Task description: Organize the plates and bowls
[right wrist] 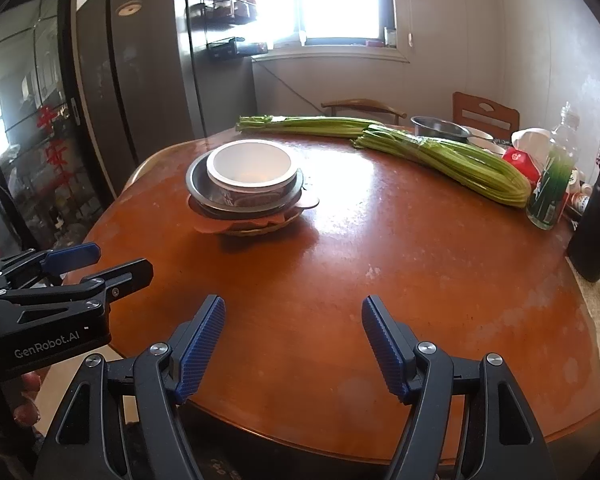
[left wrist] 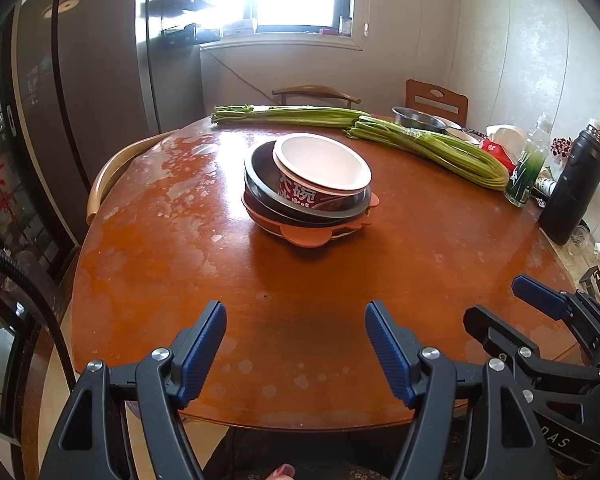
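On table: stacked bowls (lettering only left view); both grippers' jaws released.

The wooden table is glossy, its varnish worn to pale patches toward the left edge. In the stack, a white bowl looks like printed paper or plastic, though glare blurs it; the bowl under it is dull metal. Gripper pads are ribbed blue rubber.
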Tool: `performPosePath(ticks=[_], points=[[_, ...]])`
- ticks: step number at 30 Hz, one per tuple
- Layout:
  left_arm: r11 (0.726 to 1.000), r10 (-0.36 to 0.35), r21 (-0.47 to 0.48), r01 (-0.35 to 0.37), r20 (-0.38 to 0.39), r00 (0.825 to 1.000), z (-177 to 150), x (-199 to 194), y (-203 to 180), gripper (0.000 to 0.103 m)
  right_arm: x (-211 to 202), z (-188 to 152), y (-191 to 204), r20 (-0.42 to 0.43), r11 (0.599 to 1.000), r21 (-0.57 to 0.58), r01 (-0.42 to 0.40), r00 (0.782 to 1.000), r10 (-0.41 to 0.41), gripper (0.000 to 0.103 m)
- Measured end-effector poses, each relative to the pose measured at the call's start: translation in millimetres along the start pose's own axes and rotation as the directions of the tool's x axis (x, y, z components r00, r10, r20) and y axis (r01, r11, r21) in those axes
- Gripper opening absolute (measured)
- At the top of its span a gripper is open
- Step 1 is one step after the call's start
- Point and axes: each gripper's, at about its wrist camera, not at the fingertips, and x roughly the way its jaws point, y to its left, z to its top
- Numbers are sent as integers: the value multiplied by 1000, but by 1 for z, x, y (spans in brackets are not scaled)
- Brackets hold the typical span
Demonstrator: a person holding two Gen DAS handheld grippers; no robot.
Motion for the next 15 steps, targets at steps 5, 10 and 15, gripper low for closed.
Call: performPosePath(ticks=[5, 10, 15], points=[[1000, 6, -4, -6, -8, 1000, -1, 2, 1, 71, 2, 0, -1, -2, 1000, 9, 4, 1000, -3, 73], [1000, 6, -7, -6, -16, 1000, -2, 6, 3, 71, 3, 1, -2, -3, 1000, 12, 8, 1000, -7, 73], [1000, 2, -6, -2, -24, 1000, -1, 12, 4, 71, 7, 2, -2, -13, 1000, 13, 15, 1000, -15, 73]])
